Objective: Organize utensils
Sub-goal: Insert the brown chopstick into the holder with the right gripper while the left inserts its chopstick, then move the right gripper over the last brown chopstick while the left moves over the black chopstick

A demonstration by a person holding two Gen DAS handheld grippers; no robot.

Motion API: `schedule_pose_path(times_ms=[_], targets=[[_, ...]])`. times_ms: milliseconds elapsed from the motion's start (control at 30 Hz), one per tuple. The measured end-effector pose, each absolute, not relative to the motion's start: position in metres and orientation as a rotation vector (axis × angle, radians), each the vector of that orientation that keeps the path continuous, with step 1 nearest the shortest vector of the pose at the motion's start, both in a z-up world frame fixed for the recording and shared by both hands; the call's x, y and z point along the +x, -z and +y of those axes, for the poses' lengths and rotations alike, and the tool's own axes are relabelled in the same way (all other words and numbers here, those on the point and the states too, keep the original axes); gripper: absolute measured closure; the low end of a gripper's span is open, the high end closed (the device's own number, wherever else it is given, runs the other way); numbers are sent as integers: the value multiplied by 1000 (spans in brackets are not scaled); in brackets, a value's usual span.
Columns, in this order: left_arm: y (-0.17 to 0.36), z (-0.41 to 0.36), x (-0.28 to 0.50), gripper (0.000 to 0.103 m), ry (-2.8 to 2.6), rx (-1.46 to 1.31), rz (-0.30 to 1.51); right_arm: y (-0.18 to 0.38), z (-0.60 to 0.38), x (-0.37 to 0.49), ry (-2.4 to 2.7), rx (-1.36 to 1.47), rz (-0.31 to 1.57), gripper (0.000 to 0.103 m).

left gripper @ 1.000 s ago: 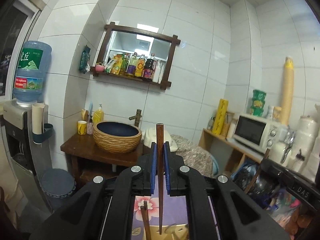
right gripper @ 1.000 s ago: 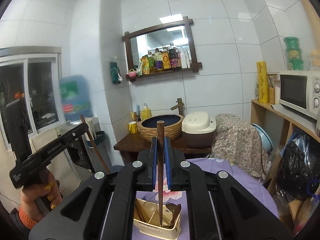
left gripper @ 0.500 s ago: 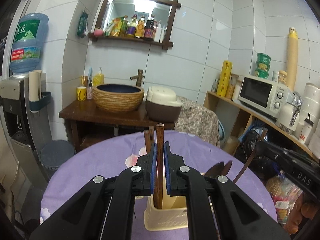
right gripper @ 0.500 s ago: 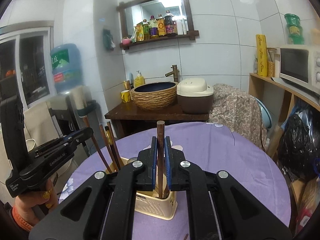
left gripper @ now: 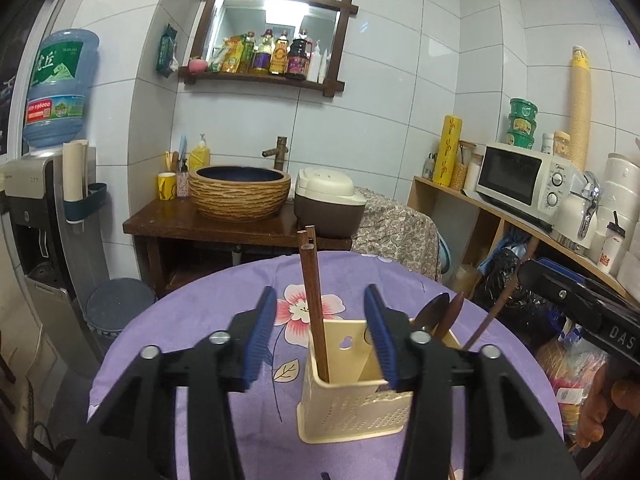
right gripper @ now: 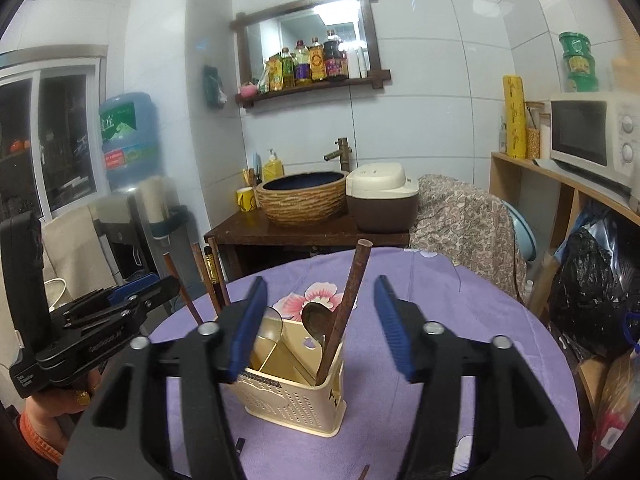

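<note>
In the left wrist view the left gripper point(left gripper: 320, 336) fills the lower half of the frame with its blue-padded fingers point(left gripper: 259, 336) spread wide, holding nothing. Between them, at lower centre, a cream utensil holder point(left gripper: 352, 408) stands on the purple flowered tablecloth point(left gripper: 192, 320). A dark wooden chopstick point(left gripper: 312, 300) stands nearly upright in its left compartment, and wooden spoons point(left gripper: 444, 316) lean out of its right side. In the right wrist view the right gripper point(right gripper: 320, 328) is likewise spread wide and empty, framing the same holder at lower centre. There another chopstick point(right gripper: 348, 300) leans to the upper right from the holder's near right corner, beside a spoon bowl point(right gripper: 314, 320).
</note>
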State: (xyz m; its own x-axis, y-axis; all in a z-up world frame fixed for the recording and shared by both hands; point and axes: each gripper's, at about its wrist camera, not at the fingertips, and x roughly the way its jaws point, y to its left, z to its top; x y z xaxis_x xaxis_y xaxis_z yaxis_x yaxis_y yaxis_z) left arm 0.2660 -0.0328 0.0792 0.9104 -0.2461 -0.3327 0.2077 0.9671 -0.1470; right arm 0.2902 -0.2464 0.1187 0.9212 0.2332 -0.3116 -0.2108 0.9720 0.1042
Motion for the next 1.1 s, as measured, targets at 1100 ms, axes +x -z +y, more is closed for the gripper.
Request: schedule_pose_path(times_ms=[1100], targets=[[73,-23,170,18,229,-45,821,74,-271,187,-44,5,797,17]])
